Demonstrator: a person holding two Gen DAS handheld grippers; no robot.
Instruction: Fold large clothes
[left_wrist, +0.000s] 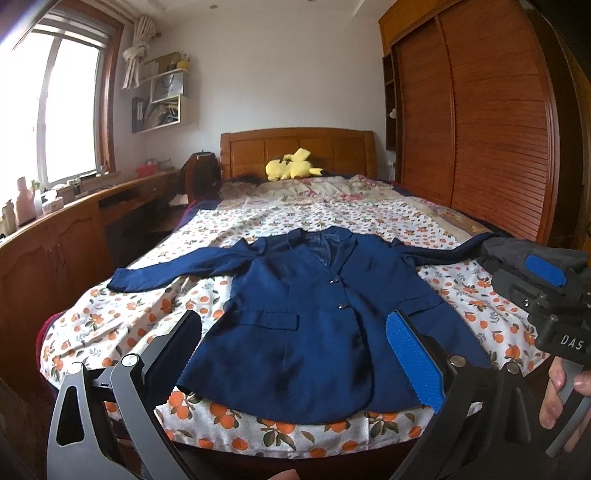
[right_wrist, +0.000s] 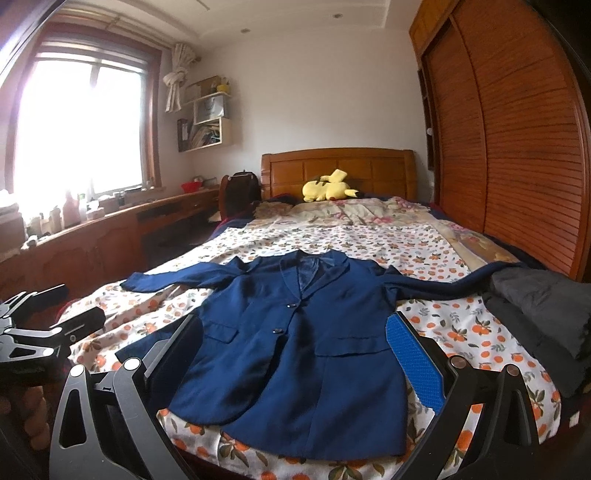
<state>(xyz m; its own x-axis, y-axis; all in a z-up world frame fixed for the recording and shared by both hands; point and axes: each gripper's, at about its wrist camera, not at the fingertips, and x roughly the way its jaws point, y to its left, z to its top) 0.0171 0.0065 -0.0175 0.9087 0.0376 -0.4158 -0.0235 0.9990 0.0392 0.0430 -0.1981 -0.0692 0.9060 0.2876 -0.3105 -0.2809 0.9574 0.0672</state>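
A navy blue blazer (left_wrist: 295, 314) lies face up and buttoned at the foot of the bed, filling the centre of both views, its hem near the lower edge of the orange-print bedsheet (left_wrist: 369, 221) and its collar pointing toward the wooden headboard (left_wrist: 297, 151) at the top centre. Both sleeves are spread outward — one reaches toward the left of the frame, the other toward the right, where its cuff end runs up to a dark grey folded garment (right_wrist: 543, 302) at the right edge of the bed.

The left gripper (left_wrist: 299, 345) hangs above the blazer's lower half with its two fingers spread wide, grasping nothing. The right gripper (right_wrist: 295, 345) is likewise released, its fingers set wide apart over the hem, not touching the cloth. In the left wrist view the right gripper's body also shows at the right edge, held in a hand (left_wrist: 561, 391).

A yellow plush toy (left_wrist: 291, 168) rests against the headboard. A slatted wooden wardrobe (right_wrist: 509, 129) fills the right side, and a window (right_wrist: 77, 125) with a long wooden counter beneath it sits at the left.
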